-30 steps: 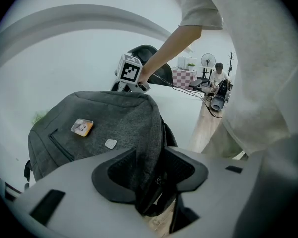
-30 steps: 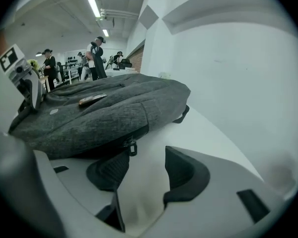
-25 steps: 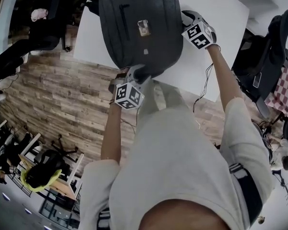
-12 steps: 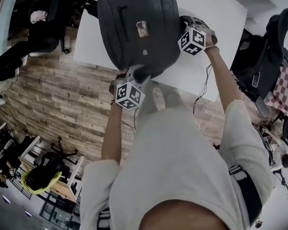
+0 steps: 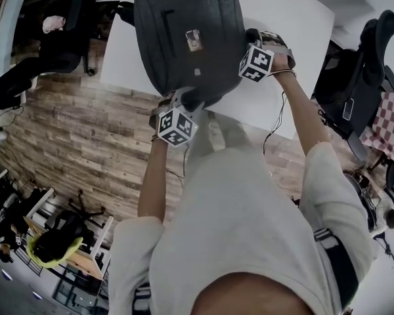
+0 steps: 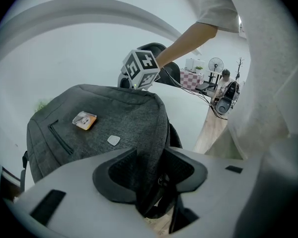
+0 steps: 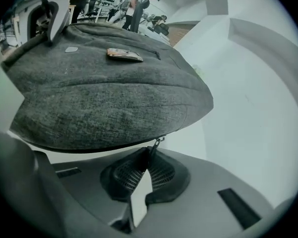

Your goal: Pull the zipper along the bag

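A dark grey backpack (image 5: 190,38) lies on the white table (image 5: 289,18), with a small orange tag (image 5: 196,39) on its upper face. My left gripper (image 5: 184,101) is at the bag's near end by the table's edge. In the left gripper view a fold of the backpack (image 6: 104,128) is pinched in the left gripper (image 6: 155,158). My right gripper (image 5: 249,34) is at the bag's right side. In the right gripper view it (image 7: 148,155) is shut on the small metal zipper pull (image 7: 157,143), which hangs under the bag's (image 7: 104,98) bulging edge.
A black office chair (image 5: 364,77) stands right of the table and another dark chair (image 5: 65,38) to the left. A thin cable (image 5: 276,120) hangs from my right arm past the table's near edge. The floor below is wood planks.
The right gripper has moved left and nearer, up against the bag's side, and its marker cube has rolled. The left gripper and the bag have kept their place.
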`<state>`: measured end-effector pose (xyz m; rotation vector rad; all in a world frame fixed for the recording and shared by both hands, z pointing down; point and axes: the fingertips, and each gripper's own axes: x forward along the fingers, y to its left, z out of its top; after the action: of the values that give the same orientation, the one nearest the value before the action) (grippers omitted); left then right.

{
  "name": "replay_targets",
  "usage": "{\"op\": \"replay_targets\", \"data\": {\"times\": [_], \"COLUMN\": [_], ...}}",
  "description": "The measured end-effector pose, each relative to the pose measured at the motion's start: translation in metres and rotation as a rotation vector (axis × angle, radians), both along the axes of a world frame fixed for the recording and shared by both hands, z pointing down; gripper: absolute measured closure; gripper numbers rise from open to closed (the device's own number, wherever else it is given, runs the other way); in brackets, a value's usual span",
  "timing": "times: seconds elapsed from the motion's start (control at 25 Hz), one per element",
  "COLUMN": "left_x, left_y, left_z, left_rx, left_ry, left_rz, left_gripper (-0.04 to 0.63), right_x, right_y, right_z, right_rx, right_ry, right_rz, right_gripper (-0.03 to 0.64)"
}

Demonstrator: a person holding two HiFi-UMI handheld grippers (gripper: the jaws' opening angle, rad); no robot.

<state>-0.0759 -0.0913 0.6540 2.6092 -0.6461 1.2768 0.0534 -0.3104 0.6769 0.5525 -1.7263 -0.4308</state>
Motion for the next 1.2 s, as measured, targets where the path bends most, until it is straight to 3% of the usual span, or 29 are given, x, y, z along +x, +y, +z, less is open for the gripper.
{"op": "replay_targets", "data": {"times": [0.24,0.48,0.6,0.68,0.8,0.92,1.08,1.2], "left_x": [-0.001,-0.002,-0.001,-0.001,-0.001,0.002,0.003,0.002], "left_y": [-0.004,-0.002,-0.003,-0.002,0.000,0.001,0.000,0.000], "left_z": [0.001,0.000,-0.001,-0.001,-0.002,-0.001,0.001,0.001], "left_rx": [-0.011,-0.002,0.009,0.014,0.017,0.018,0.023,0.030], "left_ry": [-0.001,0.004,0.003,0.004,0.004,0.002,0.000,-0.006], "left_rz": [-0.019,-0.015,-0.012,-0.008,-0.001,0.013,0.022,0.022], "left_gripper": [0.410,0.411,0.411,0.413,0.413,0.416,0.417,0.419], "right_x": [-0.002,0.011,0.006,0.001,-0.002,-0.004,-0.013,-0.021], "right_y": [0.037,0.033,0.025,0.021,0.013,-0.002,-0.017,-0.015], "right_z": [0.009,-0.010,-0.023,-0.023,-0.018,-0.017,-0.020,-0.020], "right_rx": [-0.059,-0.046,-0.093,-0.132,-0.176,-0.178,-0.180,-0.178], "right_ry": [0.048,-0.191,-0.353,-0.405,-0.445,-0.462,-0.451,-0.454], "right_rz": [-0.022,0.173,0.244,0.262,0.264,0.245,0.193,0.151], "right_gripper": [0.606,0.604,0.595,0.461,0.415,0.413,0.425,0.479]}}
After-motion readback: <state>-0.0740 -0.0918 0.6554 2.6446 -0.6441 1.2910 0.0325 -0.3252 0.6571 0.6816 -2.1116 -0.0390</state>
